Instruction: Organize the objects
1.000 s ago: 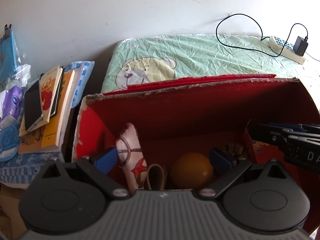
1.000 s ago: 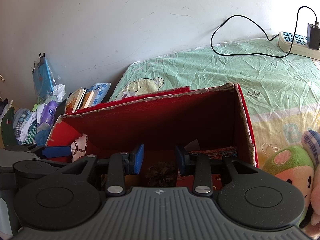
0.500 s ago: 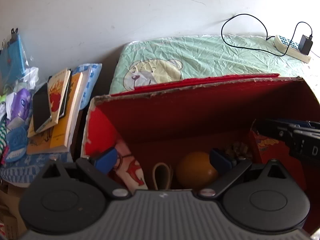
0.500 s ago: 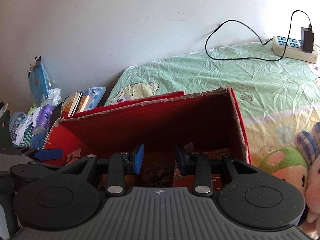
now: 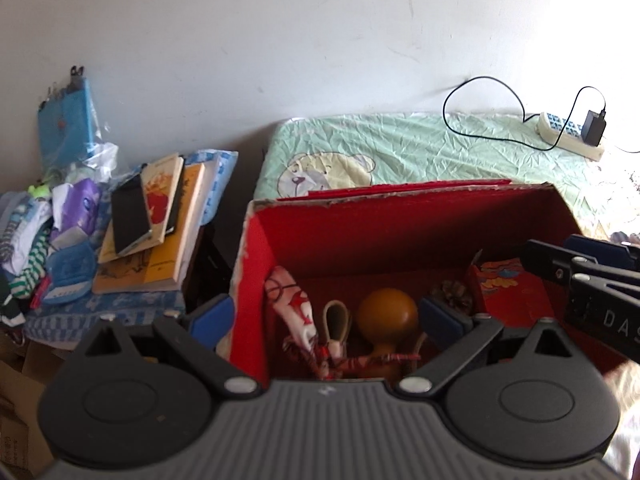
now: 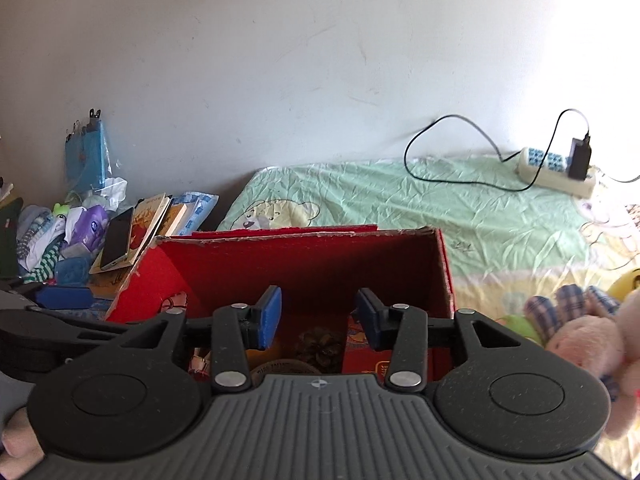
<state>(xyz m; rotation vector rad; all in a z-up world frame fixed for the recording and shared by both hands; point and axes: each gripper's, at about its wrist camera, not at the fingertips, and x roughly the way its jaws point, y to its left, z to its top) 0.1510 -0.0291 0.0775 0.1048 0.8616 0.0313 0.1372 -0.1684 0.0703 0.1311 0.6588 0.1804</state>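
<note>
The red box sits on the bed, its open top facing me, its far wall toward the bear print on the sheet. Inside, from the box's left wall to its right, I see a white and red cloth pouch, a tan loop, an orange-brown ball, a pine cone and a red packet against the right wall.

My left gripper is spread wide and holds nothing; one pad hangs outside the box's left wall, the other over the ball. My right gripper is also parted and empty, poised above the pine cone at the box's near edge.

I judge that I am between picks: both tools are free over the box, and the next item has to be chosen. The plush toys just beside the box's right wall look like the likeliest candidates. Reaching them calls for swinging the right gripper clear of the box rim, then closing on a soft body that will squash.

The bed wears a crumpled green sheet. A power strip with a black charger and looping cable lies at its far edge by the white wall. Off the bed's left side, a stack of books carries a phone, beside heaped clothes.
</note>
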